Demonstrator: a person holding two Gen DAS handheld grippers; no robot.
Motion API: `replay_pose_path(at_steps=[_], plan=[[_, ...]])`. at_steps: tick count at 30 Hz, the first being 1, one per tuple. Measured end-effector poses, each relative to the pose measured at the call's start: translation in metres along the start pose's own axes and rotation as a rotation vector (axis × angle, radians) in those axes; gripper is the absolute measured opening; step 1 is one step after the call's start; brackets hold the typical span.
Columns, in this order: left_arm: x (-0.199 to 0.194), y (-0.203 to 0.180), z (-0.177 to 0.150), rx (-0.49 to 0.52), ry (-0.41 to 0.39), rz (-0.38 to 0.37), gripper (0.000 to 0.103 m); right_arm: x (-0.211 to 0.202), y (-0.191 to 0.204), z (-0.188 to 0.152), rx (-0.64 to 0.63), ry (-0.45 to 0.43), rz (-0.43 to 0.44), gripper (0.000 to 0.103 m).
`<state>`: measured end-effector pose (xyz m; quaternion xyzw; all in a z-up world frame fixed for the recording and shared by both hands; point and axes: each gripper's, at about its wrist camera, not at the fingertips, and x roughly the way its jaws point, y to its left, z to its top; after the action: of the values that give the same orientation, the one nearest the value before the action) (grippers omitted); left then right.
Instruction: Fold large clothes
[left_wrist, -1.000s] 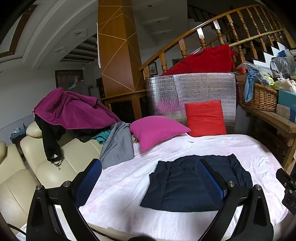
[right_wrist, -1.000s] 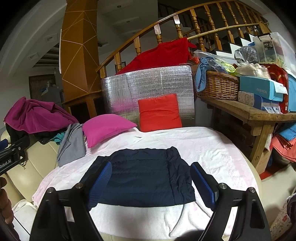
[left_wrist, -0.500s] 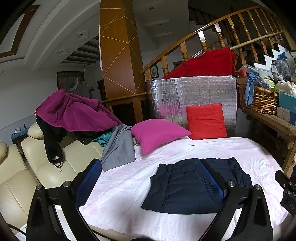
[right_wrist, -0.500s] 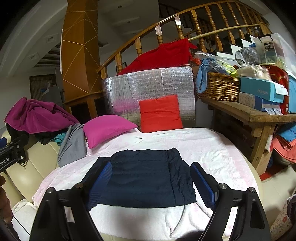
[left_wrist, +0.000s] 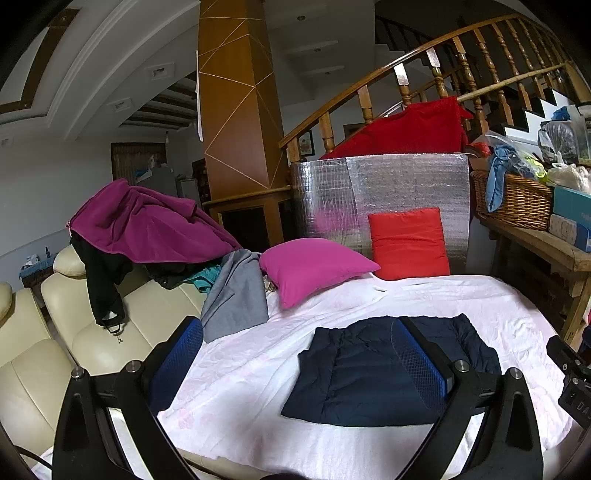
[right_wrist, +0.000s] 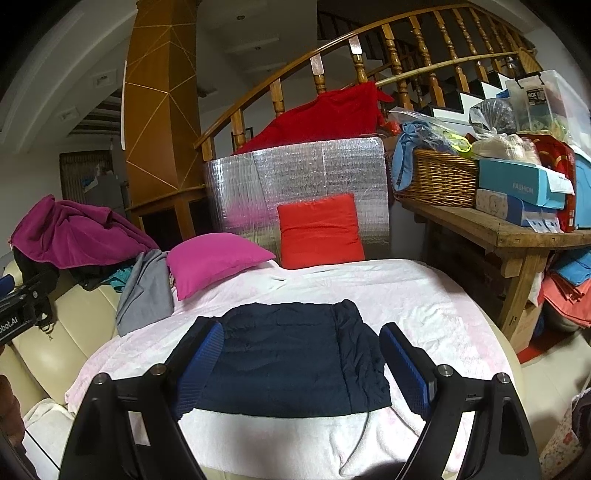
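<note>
A dark navy padded jacket (left_wrist: 362, 373) lies folded into a flat rectangle on the pale pink sheet (left_wrist: 251, 369) over the table; it also shows in the right wrist view (right_wrist: 291, 354). My left gripper (left_wrist: 295, 354) is open and empty, held above the near left part of the sheet, with its right finger over the jacket. My right gripper (right_wrist: 301, 363) is open and empty, held back from the jacket's near edge with the jacket seen between its fingers.
A magenta pillow (left_wrist: 314, 264) and a red cushion (left_wrist: 408, 243) sit at the sheet's far edge before a silver foil panel (right_wrist: 295, 184). Purple, black and grey clothes (left_wrist: 147, 225) are heaped on the cream sofa (left_wrist: 55, 332) at left. A wooden bench (right_wrist: 498, 229) with a basket and boxes stands right.
Both grippers have drifted slightly; the left view has shifted a little, so the jacket sits lower in it. Both stay open and the jacket has not moved.
</note>
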<state>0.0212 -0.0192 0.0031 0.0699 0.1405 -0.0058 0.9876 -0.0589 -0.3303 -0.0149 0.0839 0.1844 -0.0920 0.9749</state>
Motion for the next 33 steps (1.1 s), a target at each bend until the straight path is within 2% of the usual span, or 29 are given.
replay_pose_path(at_steps=[33], plan=[[0.001, 0.013, -0.006, -0.02, -0.001, 0.003, 0.101, -0.005, 0.026, 0.001, -0.057, -0.014, -0.006, 0.089]])
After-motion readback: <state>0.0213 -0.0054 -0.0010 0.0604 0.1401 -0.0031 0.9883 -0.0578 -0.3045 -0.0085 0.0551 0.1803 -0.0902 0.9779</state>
